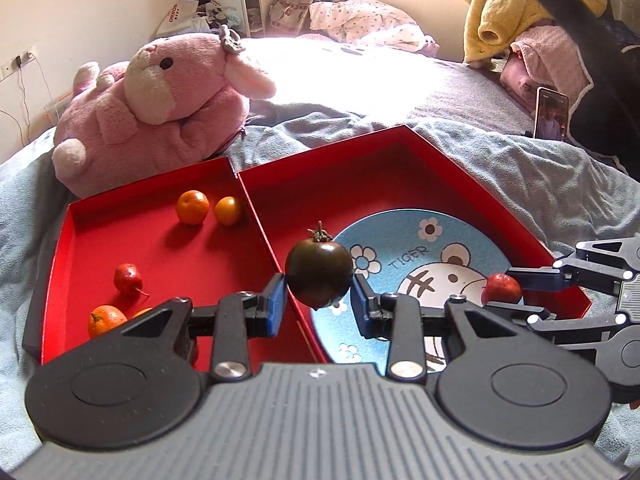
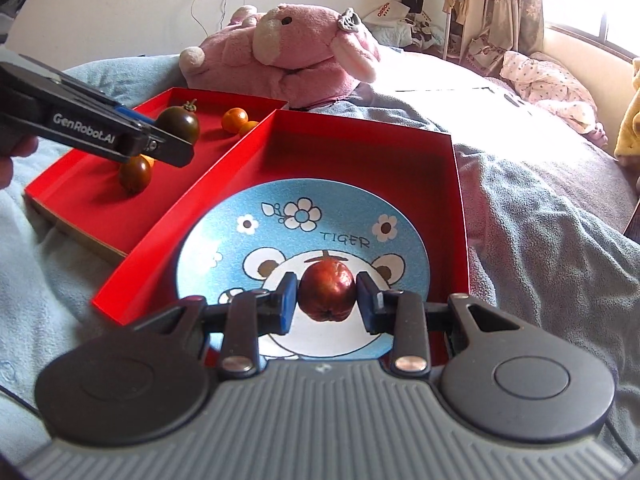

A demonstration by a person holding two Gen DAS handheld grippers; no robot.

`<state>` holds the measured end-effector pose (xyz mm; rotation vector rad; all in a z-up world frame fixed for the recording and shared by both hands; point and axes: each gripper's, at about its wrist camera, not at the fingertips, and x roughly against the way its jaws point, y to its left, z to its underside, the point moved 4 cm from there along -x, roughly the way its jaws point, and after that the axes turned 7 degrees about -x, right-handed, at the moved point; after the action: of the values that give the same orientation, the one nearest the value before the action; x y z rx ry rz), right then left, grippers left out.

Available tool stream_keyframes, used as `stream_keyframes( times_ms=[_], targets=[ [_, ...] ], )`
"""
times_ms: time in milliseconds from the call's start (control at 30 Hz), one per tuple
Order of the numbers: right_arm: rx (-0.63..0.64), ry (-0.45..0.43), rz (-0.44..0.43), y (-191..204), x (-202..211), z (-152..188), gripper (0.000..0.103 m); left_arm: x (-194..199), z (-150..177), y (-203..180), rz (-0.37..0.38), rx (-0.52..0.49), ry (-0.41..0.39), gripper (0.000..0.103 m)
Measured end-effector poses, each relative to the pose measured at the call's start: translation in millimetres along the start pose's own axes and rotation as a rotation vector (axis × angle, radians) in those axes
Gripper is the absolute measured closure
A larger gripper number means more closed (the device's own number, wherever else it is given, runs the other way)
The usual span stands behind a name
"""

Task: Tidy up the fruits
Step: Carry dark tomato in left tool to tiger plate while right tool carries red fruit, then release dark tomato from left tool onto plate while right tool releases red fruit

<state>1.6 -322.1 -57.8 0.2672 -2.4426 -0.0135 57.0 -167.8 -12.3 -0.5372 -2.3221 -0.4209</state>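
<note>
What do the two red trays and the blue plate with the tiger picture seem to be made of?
The red trays look like matte paperboard: thin straight walls, sharp folded corners and a brown raw edge on the left one, like gift box halves. The blue plate looks like glazed ceramic, or perhaps melamine: a smooth surface with a printed cartoon and a slightly speckled blue; the pictures cannot settle which.
</note>
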Motion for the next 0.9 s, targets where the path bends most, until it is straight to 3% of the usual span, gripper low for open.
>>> stream_keyframes(
  times_ms=[300,500,900],
  targets=[
    [-0.005,0.024,-0.005,-10,-11,4,0.068,-44,2,-33,0.066,-0.041,0.049,0.063],
    [0.01,0.031,-0.011,-8,-17,4,0.068,-70,10,-38,0.067,-0.045,0.094,0.063],
    [0.009,0.066,0.01,-8,-31,8,0.068,-100,17,-39,0.051,-0.064,0.109,0.062]
  ],
)
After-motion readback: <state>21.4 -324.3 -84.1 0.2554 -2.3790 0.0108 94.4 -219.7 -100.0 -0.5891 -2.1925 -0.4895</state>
